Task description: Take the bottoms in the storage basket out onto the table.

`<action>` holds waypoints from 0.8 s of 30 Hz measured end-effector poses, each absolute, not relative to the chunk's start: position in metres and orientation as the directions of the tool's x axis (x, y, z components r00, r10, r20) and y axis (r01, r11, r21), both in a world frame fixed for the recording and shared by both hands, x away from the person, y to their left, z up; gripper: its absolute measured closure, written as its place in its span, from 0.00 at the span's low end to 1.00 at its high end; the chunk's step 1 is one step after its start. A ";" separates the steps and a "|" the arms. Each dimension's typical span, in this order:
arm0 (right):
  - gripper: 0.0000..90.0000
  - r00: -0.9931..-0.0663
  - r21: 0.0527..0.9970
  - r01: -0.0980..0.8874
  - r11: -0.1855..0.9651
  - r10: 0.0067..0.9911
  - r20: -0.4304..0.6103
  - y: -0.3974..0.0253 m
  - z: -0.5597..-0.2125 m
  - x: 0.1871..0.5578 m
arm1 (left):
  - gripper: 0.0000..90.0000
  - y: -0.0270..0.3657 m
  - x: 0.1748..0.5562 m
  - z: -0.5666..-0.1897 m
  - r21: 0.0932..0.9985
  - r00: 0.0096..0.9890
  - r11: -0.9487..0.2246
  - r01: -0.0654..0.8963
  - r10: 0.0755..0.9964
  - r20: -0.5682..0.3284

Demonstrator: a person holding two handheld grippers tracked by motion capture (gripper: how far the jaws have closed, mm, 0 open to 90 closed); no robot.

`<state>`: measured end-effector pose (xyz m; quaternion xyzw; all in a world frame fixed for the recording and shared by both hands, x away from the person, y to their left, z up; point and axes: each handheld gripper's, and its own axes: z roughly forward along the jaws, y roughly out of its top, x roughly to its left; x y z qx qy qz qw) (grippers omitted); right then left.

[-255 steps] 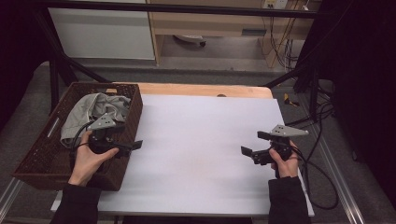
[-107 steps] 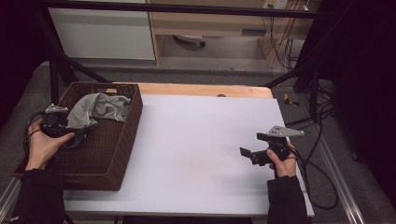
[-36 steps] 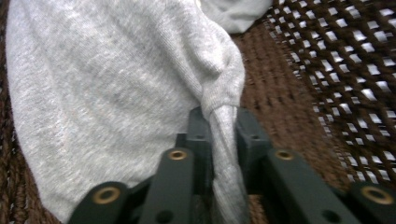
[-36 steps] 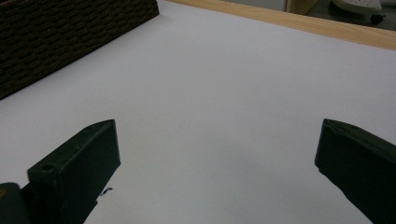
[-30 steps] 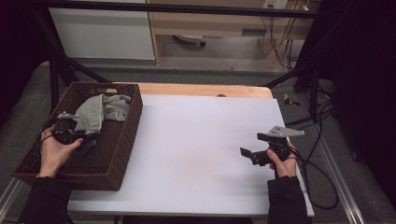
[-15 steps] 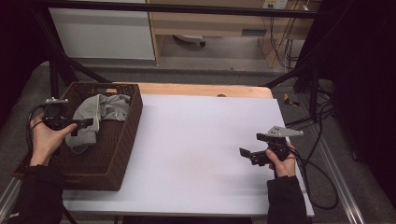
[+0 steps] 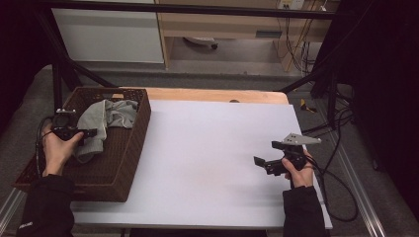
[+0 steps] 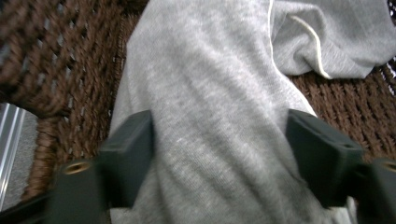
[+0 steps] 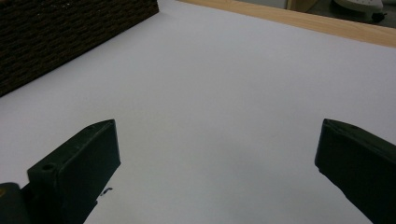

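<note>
The left gripper hung over the near-left part of the brown wicker basket, its jaws set wide with a fold of the grey cloth lying between them; the pictures did not settle whether the jaws pressed the fabric. The cloth spread ahead of that gripper and to its right, draped across the basket's woven floor, and a pale hem line ran along a fold just beyond the jaws. No label or lettering could be read on the fabric. The right gripper sat low over the white desk, well apart from the basket, jaws spread wide with bare desk between them. Small writing on the person's left sleeve was too small to read.
</note>
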<state>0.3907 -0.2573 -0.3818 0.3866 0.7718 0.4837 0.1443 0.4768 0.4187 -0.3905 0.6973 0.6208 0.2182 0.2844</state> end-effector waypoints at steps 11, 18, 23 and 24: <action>0.00 -0.658 0.861 0.456 0.228 0.737 0.154 -0.258 -0.380 0.390 | 0.73 0.415 0.471 -0.392 0.626 0.169 -0.151 0.765 0.985 0.032; 0.00 -0.658 0.861 0.455 0.228 0.738 0.152 -0.258 -0.380 0.390 | 0.80 0.400 0.460 -0.373 0.621 0.222 -0.163 0.767 0.975 -0.018; 0.00 -0.659 0.861 0.454 0.229 0.737 0.151 -0.258 -0.381 0.390 | 0.80 0.384 0.446 -0.360 0.609 0.274 -0.158 0.778 0.956 -0.102; 0.00 -0.658 0.861 0.454 0.229 0.738 0.151 -0.258 -0.381 0.390 | 0.80 0.380 0.444 -0.359 0.613 0.288 -0.157 0.774 0.950 -0.121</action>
